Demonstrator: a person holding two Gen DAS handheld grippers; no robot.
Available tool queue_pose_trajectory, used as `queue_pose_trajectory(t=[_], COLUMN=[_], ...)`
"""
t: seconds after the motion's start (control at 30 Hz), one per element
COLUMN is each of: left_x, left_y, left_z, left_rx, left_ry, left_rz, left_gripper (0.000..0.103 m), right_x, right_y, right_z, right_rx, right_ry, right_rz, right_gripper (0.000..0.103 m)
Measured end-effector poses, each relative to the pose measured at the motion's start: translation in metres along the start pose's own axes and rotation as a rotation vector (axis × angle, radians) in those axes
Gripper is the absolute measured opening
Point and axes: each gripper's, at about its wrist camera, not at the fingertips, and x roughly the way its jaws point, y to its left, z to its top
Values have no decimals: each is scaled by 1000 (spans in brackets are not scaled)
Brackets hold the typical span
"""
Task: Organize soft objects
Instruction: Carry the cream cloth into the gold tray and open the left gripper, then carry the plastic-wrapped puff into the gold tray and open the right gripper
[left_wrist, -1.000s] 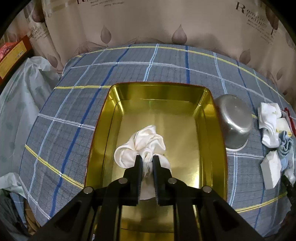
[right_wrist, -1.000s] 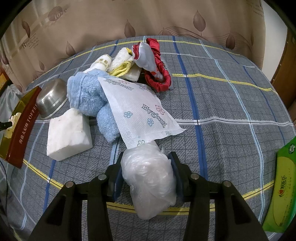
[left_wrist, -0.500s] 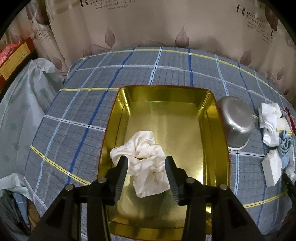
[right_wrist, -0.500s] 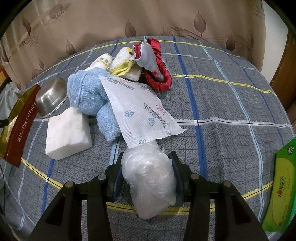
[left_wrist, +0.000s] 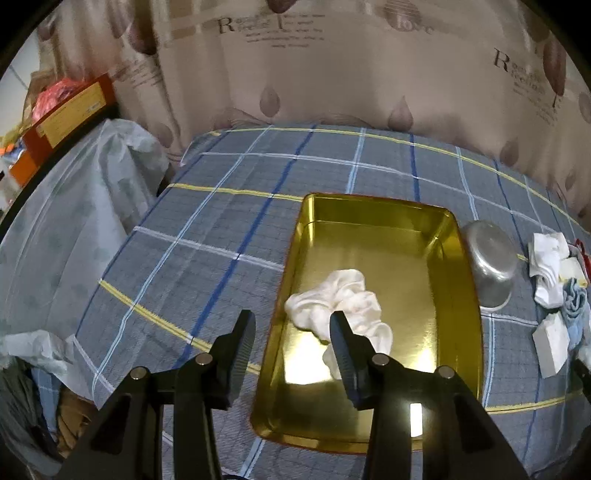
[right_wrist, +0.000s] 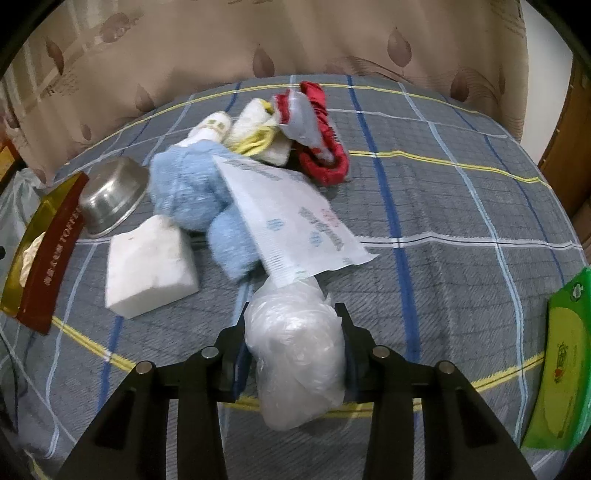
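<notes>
A white scrunchie (left_wrist: 341, 304) lies loose in the gold tray (left_wrist: 458, 332). My left gripper (left_wrist: 293, 338) is open and empty, raised over the tray's left rim, to the left of the scrunchie. My right gripper (right_wrist: 293, 332) is shut on a clear plastic bag bundle (right_wrist: 295, 343) just above the plaid cloth. Ahead of it lie a white tissue pack (right_wrist: 291, 218), a blue towel (right_wrist: 195, 184), a white sponge block (right_wrist: 147, 266), a red scrunchie (right_wrist: 325, 147) and white-and-yellow cloths (right_wrist: 255, 129). The tray's red side (right_wrist: 51, 251) shows at the far left of the right wrist view.
An upturned steel bowl (left_wrist: 489, 266) stands right of the tray, also in the right wrist view (right_wrist: 110, 195). A green packet (right_wrist: 561, 373) lies at the right edge. A plastic-covered surface (left_wrist: 74, 206) borders the bed on the left. A curtain hangs behind.
My left gripper opened, let go of the white scrunchie in the tray, then rose and swung left. My right gripper kept hold of the bag bundle and shifted slightly.
</notes>
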Motion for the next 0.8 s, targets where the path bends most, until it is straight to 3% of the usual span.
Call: queue_pose_trajectory(t=[0.33, 0.6, 0.8], left_x=[2, 2, 3], left_y=[20, 35, 47], left_z=[-13, -18, -18], left_rx=[19, -6, -40], left_ry=[-2, -14, -8], left_rz=[8, 36, 52], left_gripper=[43, 43, 43], right_x=[-17, -20, -17], right_y=[58, 135, 194], right_z=[-9, 18, 36], right_rx=[-101, -185, -292], right_ry=[7, 11, 6], right_rz=[100, 282, 333], right_gripper=[38, 38, 38])
